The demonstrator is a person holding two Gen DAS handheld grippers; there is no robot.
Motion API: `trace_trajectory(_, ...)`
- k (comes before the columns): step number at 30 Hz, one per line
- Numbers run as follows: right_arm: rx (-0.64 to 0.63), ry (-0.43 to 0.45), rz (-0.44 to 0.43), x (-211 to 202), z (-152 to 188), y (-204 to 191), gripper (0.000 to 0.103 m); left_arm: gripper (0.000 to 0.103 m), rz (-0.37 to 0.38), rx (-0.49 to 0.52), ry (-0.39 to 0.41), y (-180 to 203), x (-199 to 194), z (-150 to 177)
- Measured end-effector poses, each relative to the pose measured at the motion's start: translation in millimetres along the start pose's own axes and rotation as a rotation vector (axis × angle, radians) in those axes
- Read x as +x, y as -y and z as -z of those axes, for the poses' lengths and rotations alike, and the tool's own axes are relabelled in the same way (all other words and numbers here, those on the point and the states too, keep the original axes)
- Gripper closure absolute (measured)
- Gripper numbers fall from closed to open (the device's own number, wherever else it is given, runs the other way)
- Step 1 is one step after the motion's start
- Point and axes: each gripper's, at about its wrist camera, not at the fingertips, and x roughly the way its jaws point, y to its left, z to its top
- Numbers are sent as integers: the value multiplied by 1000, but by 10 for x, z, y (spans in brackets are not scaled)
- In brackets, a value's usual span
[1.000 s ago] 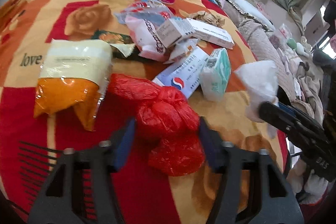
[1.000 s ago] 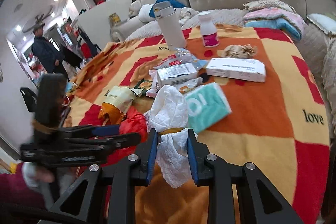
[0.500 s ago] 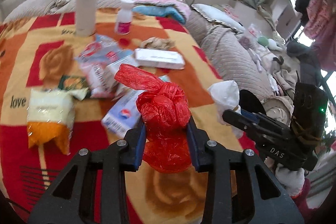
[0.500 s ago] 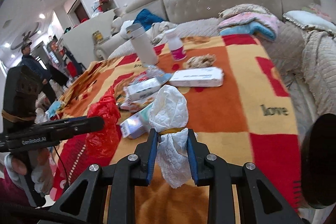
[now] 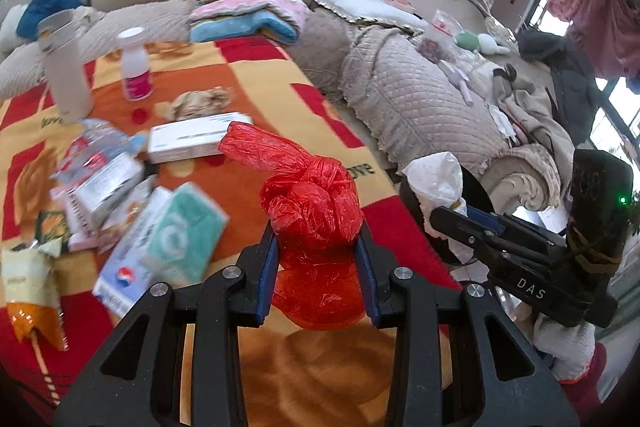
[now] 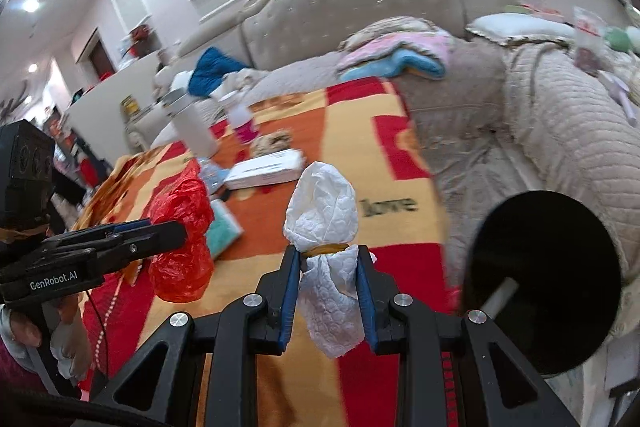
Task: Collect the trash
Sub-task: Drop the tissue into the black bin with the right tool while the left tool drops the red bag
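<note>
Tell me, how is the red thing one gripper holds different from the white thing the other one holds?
The red plastic bag is shiny, crinkly and knotted on itself; the white paper wad is dull, quilted and bound by a yellow rubber band. The bag bulges wider than the left gripper; the wad sits slimmer in the right gripper. Both are crumpled, pinched at the middle, and held above the blanket.

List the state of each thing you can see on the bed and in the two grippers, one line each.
left gripper: shut on the red bag
red bag: knotted, lifted off the blanket
right gripper: shut on the white tissue wad
white tissue wad: bunched, banded, held up
white bottle: upright, capped
tall tumbler: upright
long white box: lying flat
black bin: opening facing the camera
</note>
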Motion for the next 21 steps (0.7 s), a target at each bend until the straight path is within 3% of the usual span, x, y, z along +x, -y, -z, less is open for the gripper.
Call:
trace_trajectory(15, 137, 47, 207, -413, 60, 933, 77, 70, 189, 84, -63, 895, 643, -269)
trace_trajectory(21, 195, 37, 242, -415, 86, 1291, 77, 70, 229, 93, -92, 1168, 953, -377)
